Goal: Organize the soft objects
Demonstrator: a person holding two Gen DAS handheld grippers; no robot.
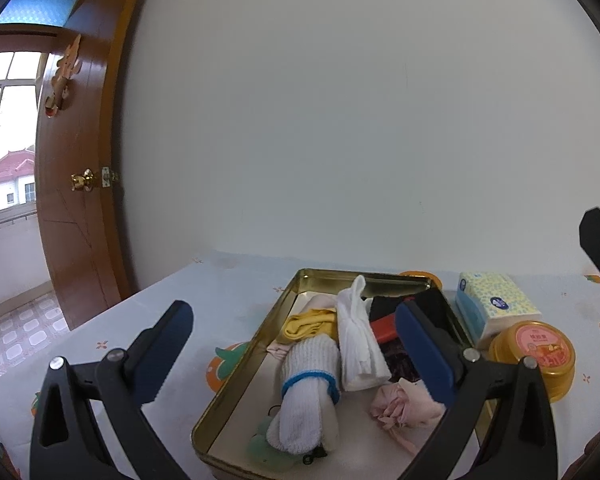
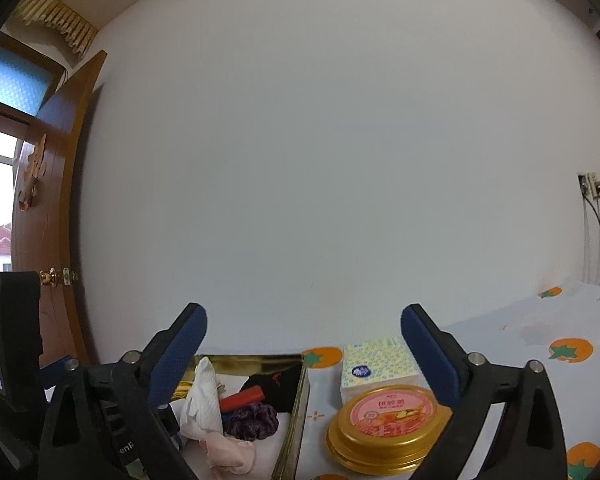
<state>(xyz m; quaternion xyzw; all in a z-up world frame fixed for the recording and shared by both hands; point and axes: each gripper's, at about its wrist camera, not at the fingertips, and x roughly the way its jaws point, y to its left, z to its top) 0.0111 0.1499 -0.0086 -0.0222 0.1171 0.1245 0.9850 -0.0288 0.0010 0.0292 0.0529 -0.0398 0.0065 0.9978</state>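
We see a table [image 1: 228, 292] under a pale cloth printed with orange fruit, set against a plain wall beside a wooden door [image 1: 80, 168]. On it lies a gold metal tin [image 1: 236, 364], open and rectangular, and the soft things are gathered inside it. Largest among them is a rolled white sock [image 1: 306, 392] with a blue band, lying lengthwise toward the near end. Beside it lies a folded white cloth [image 1: 358, 340], then dark fabric [image 1: 384, 310] with a red strip at the far right, a yellow garment [image 1: 310, 322] further back, and a small pink pouch [image 1: 400, 402] near the front.

Just right of the tin stand a tissue pack [image 1: 496, 304] and a round gold container [image 1: 540, 352] with a pink label.

Our left gripper [image 1: 296, 340] hangs above the tin with its jaws spread wide, holding nothing. Our right gripper [image 2: 304, 340] is likewise wide apart and empty, raised over the tin's right edge.

The right wrist view shows a purple scrunchie [image 2: 252, 420] by the dark fabric, a wall socket with cables, and the left tool's body at the frame edge. Only the left wrist view shows the sock and the yellow garment.
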